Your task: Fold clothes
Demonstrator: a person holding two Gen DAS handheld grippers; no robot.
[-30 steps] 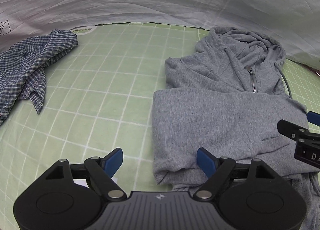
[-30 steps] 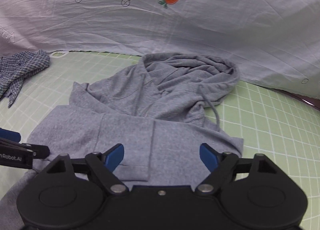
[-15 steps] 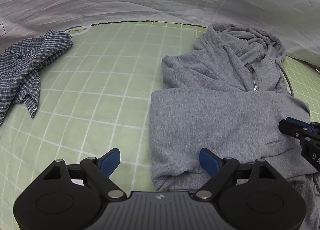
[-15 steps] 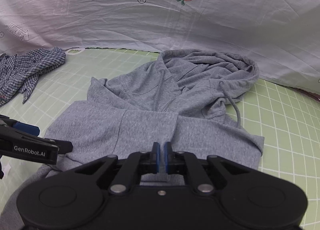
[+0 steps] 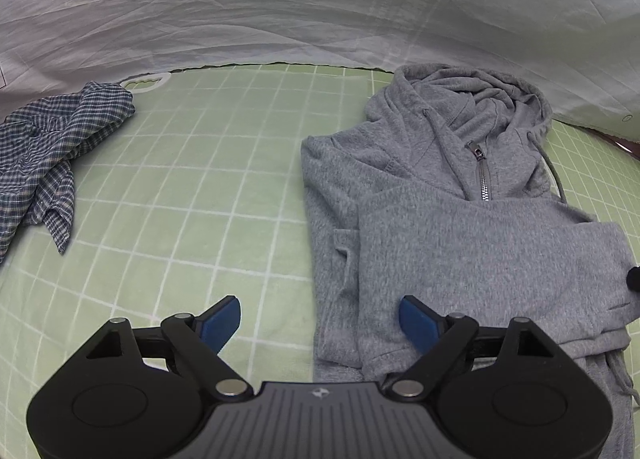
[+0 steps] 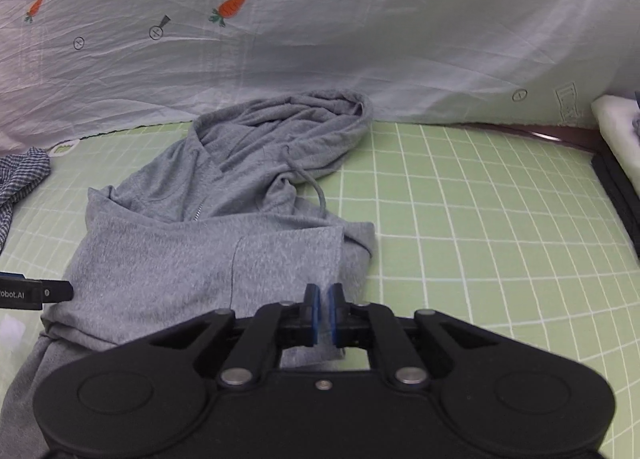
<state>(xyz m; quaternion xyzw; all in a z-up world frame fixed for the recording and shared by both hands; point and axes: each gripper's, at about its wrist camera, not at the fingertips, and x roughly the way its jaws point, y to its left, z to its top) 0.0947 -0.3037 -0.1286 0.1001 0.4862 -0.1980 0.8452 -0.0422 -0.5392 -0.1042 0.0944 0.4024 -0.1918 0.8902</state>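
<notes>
The right gripper (image 6: 325, 309) has snapped shut since a second ago — apparently pinching the hoodie (image 6: 208, 259) edge, ready for another fold; the left gripper (image 5: 320, 319) stays open over the hoodie's left edge on the mat (image 5: 192, 187)

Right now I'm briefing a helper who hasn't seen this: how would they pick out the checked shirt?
Start from the green gridded mat below the white carrot-print sheet. At its far left edge lies the checked shirt, crumpled, apart from the grey hoodie. It alone is blue-and-white check, unfolded.
</notes>
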